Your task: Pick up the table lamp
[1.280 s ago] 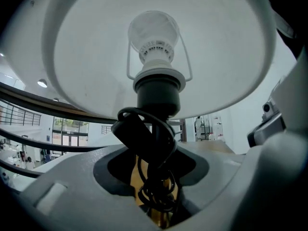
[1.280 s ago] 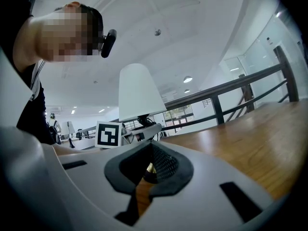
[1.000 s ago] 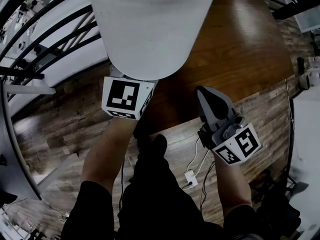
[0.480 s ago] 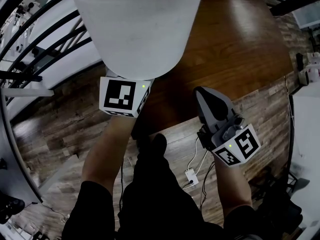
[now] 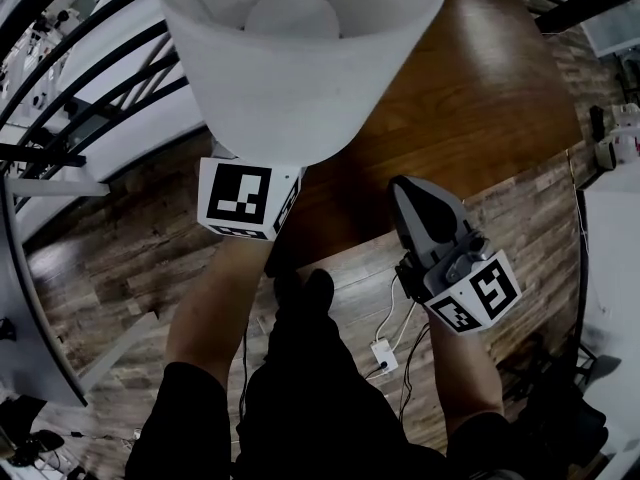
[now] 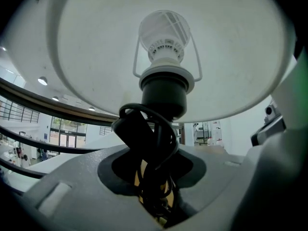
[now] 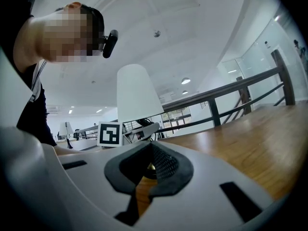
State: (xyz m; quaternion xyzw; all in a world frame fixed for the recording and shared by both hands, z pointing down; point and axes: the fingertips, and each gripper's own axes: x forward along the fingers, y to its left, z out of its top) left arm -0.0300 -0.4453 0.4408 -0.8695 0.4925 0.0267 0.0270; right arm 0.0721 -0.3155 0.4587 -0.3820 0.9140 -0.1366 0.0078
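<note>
The table lamp's white shade (image 5: 300, 88) fills the top of the head view, its bulb (image 5: 290, 13) showing through the open top. From the left gripper view I look up into the shade (image 6: 91, 57) at the bulb (image 6: 163, 30), the black socket (image 6: 163, 90) and a black cord (image 6: 144, 138) wound round the stem. My left gripper (image 6: 155, 177) grips that stem and cord, jaws closing on them; its marker cube (image 5: 247, 200) sits just under the shade. My right gripper (image 5: 410, 190) is shut and empty, held apart to the right over the wooden table (image 5: 480, 88).
A black railing (image 5: 90, 78) runs behind and to the left of the table. On the plank floor below lie a white power block and cable (image 5: 381, 357). The person's legs (image 5: 310, 388) are at the bottom middle. A white counter edge (image 5: 610, 268) is at the right.
The shade has shifted in the head view, first left, then back right and lower, so its open top and bulb now show. The right gripper has stayed put.
</note>
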